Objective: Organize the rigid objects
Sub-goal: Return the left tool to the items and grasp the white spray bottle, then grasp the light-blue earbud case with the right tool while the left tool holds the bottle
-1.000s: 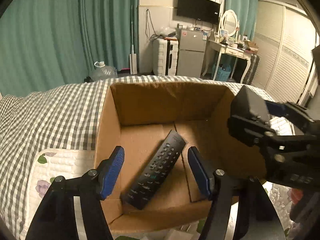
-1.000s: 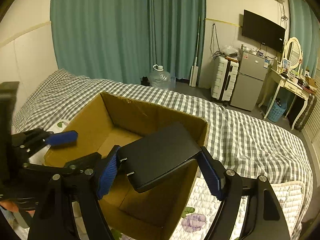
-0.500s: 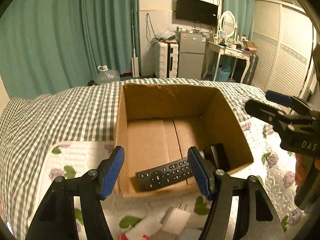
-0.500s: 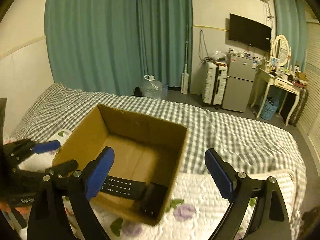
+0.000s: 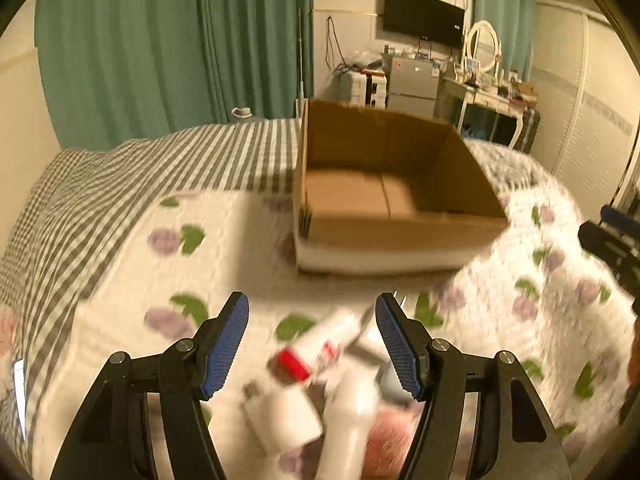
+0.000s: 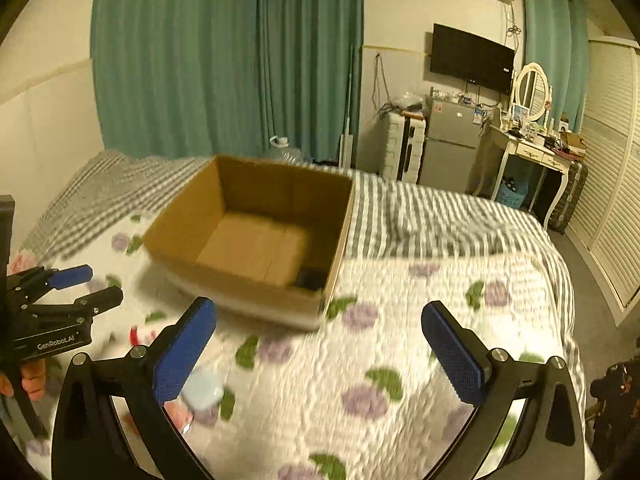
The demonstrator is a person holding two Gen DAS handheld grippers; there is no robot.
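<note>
While the right gripper (image 6: 318,354), jaws just spread wide and empty, hangs right of the clutter, the open, empty left gripper (image 5: 312,344) sits right over the white bottles (image 5: 316,376), box (image 5: 400,228) beyond.

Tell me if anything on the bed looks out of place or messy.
A jumble of small items, white pieces and one with a red cap, lies loose on the floral quilt in front of the cardboard box, not yet in it. They are too blurred to identify. Nothing looks spilled or broken.
</note>
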